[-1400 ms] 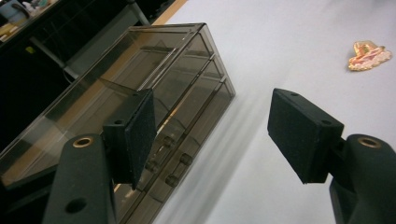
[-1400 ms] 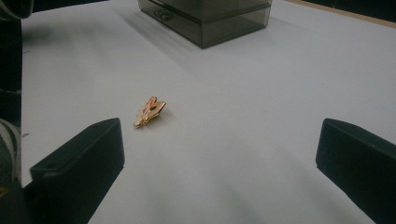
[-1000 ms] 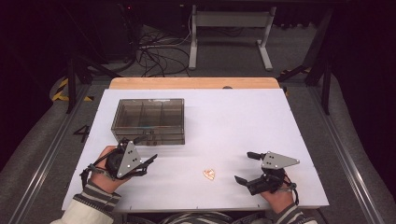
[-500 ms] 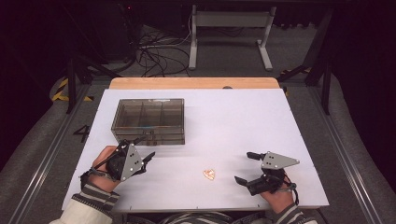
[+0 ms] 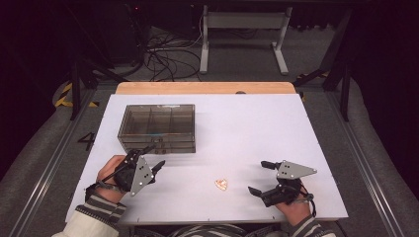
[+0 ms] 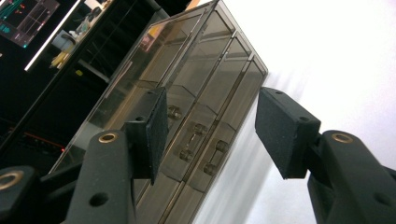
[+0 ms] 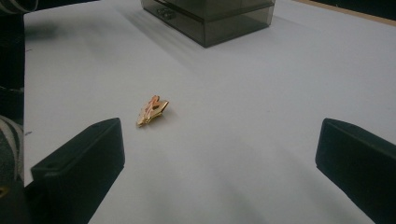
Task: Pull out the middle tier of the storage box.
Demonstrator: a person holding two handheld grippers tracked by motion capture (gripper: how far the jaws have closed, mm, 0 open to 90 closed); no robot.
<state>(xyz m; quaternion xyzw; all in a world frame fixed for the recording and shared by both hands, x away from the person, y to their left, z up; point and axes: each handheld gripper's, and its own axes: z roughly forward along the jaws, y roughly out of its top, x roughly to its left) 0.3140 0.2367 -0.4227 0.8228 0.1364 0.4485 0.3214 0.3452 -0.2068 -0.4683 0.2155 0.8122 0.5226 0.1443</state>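
Smoky drawer box (image 5: 157, 127) sits right ahead of the left gripper (image 5: 154, 157), which is rolled on its side just off the box's near front edge, not touching it as far as I can see. From the left gripper view the jaws are partway apart and have just been closing in a bit, with nothing between the pads (image 6: 283, 130), just the little drawer handles (image 6: 191, 140) lined up in the gap further out. Over on the other side, the right gripper (image 5: 259, 177) rests low on the white table (image 5: 257, 128) with its jaws spread wide and empty. A small gold clip thing (image 7: 152, 110) lies flat on the table out in front of them, closer to the left-hand jaw in the right gripper view, well apart from the box.
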